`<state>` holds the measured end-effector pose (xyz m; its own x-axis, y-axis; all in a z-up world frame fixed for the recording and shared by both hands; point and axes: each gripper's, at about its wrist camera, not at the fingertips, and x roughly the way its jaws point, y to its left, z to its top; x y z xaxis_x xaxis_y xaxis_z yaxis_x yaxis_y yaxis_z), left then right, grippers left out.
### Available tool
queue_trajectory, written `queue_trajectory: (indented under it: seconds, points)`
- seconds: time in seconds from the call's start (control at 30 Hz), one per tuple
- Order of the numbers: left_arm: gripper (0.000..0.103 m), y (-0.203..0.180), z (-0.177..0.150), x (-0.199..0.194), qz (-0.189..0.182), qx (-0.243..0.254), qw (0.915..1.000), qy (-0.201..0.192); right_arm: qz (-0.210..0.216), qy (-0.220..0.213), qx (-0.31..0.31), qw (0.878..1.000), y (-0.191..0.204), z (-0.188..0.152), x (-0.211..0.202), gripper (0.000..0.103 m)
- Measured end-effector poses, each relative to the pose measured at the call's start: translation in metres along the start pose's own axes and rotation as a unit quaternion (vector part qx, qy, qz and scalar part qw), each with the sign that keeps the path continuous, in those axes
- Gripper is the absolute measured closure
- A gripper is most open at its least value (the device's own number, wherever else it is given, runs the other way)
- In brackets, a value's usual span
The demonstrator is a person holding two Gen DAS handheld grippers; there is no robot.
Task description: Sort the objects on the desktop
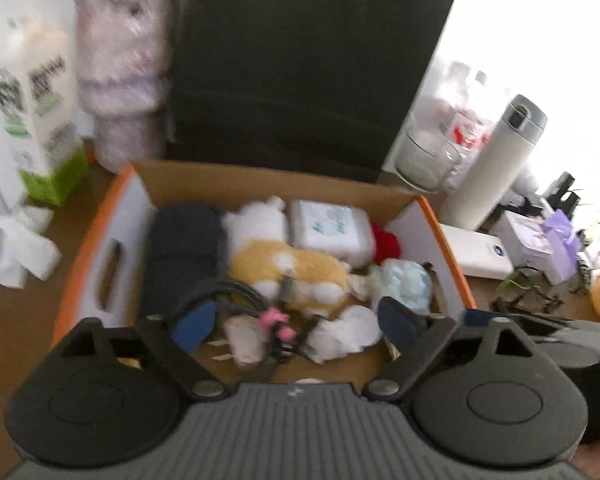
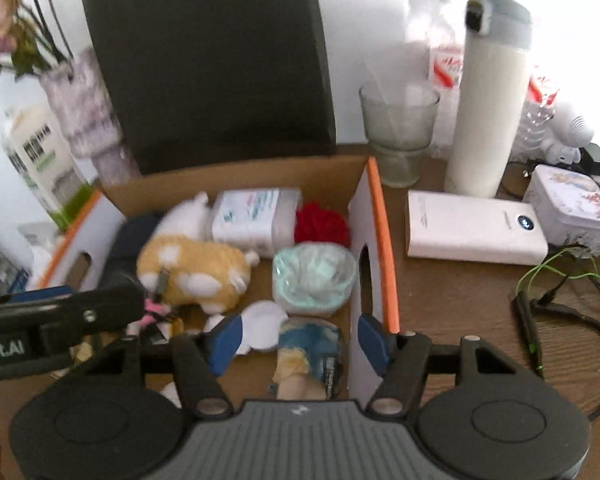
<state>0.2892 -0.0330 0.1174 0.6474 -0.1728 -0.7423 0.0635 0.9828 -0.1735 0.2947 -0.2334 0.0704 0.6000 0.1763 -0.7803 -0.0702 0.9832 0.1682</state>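
Note:
An open cardboard box (image 1: 448, 248) (image 2: 380, 216) with orange edges holds a yellow plush dog (image 1: 288, 272) (image 2: 196, 268), a white plush (image 1: 260, 220), a tissue pack (image 1: 332, 228) (image 2: 256, 220), a red fluffy item (image 2: 322, 222), a pale green wrapped bundle (image 2: 314, 276) and a dark pouch (image 1: 184, 248). My left gripper (image 1: 296, 324) hangs open over the box's near end, above a cable bundle with a pink tie (image 1: 278, 320) and crumpled white paper (image 1: 348, 334). My right gripper (image 2: 300, 344) is open too, straddling the box's right wall, with a blue and yellow packet (image 2: 308, 348) lying loose below it.
A black panel (image 1: 300, 64) stands behind the box. To the right are a glass (image 2: 398, 128), a white flask (image 2: 488, 96), a white power bank (image 2: 476, 228), a printed tin (image 2: 568, 204) and green and black cables (image 2: 540, 304). At the left stand a vase (image 1: 120, 72) and a carton (image 1: 40, 120).

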Motion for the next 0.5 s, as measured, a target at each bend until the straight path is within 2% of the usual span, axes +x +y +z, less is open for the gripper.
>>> queue_trajectory:
  seconds: [0.1, 0.2, 0.3, 0.4, 0.5]
  points:
    - [0.008, 0.002, 0.000, -0.018, 0.034, 0.012, 0.9993, -0.009, -0.004, -0.009, -0.003, 1.000, 0.004, 0.002, -0.019, 0.034]
    - [0.007, 0.006, -0.003, -0.034, 0.046, 0.009, 0.9989, -0.010, -0.005, -0.012, -0.007, 1.000, 0.010, 0.000, -0.036, 0.033]
    - [0.004, 0.004, -0.008, -0.050, 0.061, 0.026, 0.9977, -0.007, 0.000, -0.019, -0.010, 1.000, 0.019, -0.006, -0.055, 0.031]
    - [0.003, 0.005, -0.018, -0.070, 0.073, 0.032, 0.9966, -0.018, 0.002, -0.031, -0.021, 0.999, 0.029, -0.016, -0.078, 0.025]
    - [0.001, 0.007, -0.034, -0.093, 0.091, 0.037, 0.9943, -0.042, 0.006, -0.043, -0.030, 0.999, 0.039, -0.031, -0.099, 0.024]
